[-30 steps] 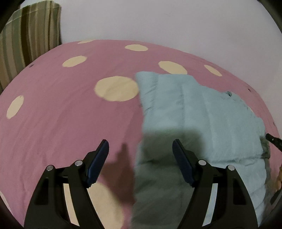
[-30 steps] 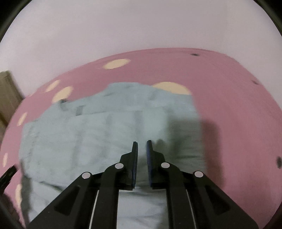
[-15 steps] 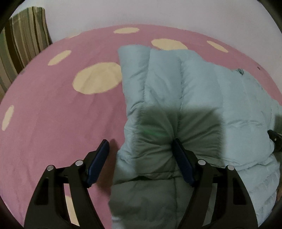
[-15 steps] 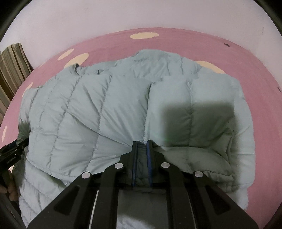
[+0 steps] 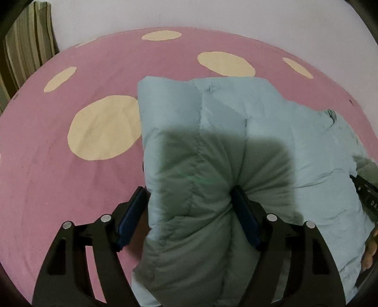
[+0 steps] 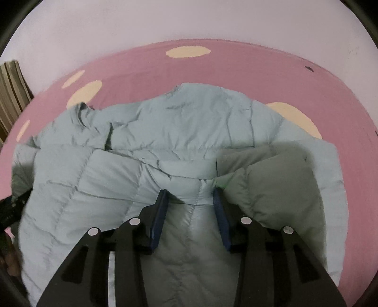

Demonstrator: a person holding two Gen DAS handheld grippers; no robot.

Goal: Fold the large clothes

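**A:** Fingers first — what have you got?

**B:** My left gripper (image 5: pixel 189 207) has a fat fold of the pale blue quilted puffer jacket (image 5: pixel 248 132) bunched between its pads, jaws wide because the padding is thick. My right gripper (image 6: pixel 190 207) is opening as I speak; the jacket lies between its blue pads (image 6: pixel 159 217), but they no longer press it.

**A:** Where does the jacket lie from you?

**B:** Directly ahead of and under both tips, folded over on itself and stretching away toward the far wall. In the left view the folded edge runs away from me and the bulk spreads right, so I judge the left holds the edge that must be laid next.

**A:** And around it?

**B:** A pink bedsheet with cream dots (image 5: pixel 70 189) — soft, wide, against a plain white wall (image 6: pixel 189 21), a striped curtain (image 5: pixel 26 47) at the left.
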